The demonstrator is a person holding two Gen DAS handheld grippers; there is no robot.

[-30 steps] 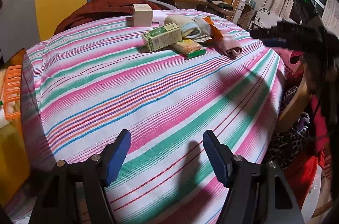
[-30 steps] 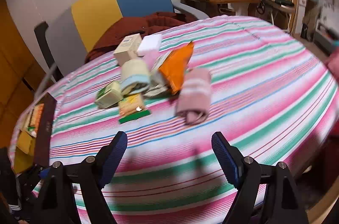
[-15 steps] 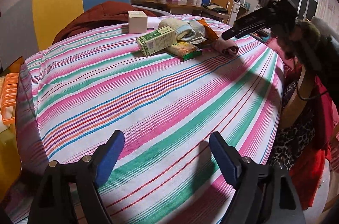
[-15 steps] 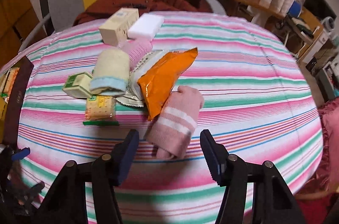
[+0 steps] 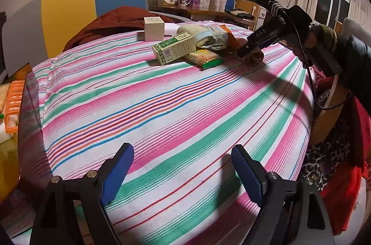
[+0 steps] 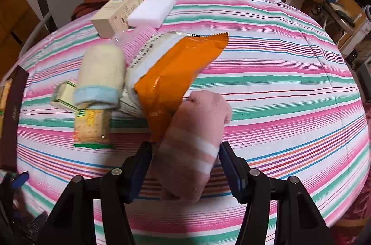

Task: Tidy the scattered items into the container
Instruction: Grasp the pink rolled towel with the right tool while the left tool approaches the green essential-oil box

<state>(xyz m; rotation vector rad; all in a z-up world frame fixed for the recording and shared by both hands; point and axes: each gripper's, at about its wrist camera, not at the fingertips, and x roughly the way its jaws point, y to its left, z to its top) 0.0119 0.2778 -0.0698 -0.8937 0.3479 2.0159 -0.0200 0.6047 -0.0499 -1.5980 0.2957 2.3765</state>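
Two hand-held grippers are in use. The right hand-held gripper point(image 6: 185, 166) points steeply down at the table point(image 6: 278, 87), and its jaws have just been closing around the rolled pink sock point(image 6: 194, 143). The sock lies between the blue pads; whether both pads already press on it cannot be told, as a narrow gap shows beside the left pad. The left hand-held gripper point(image 5: 183, 173) hovers over bare striped cloth near the table edge, its jaws having just spread wide, with nothing between them.

Beyond the sock, touching it, lies the orange snack packet point(image 6: 176, 80) over a white printed packet point(image 6: 148, 52). Next come the cream sock roll point(image 6: 99, 75), the biscuit pack point(image 6: 91, 126), the green carton point(image 5: 175, 49), a pink sock point(image 6: 136, 40), a beige box point(image 6: 116, 13) and a white sponge block point(image 6: 151, 10).

Task status: judged early. All these items remain on the table. The orange basket point(image 5: 11, 105) sits at the left table edge, well apart from the pile; its contents are largely hidden.
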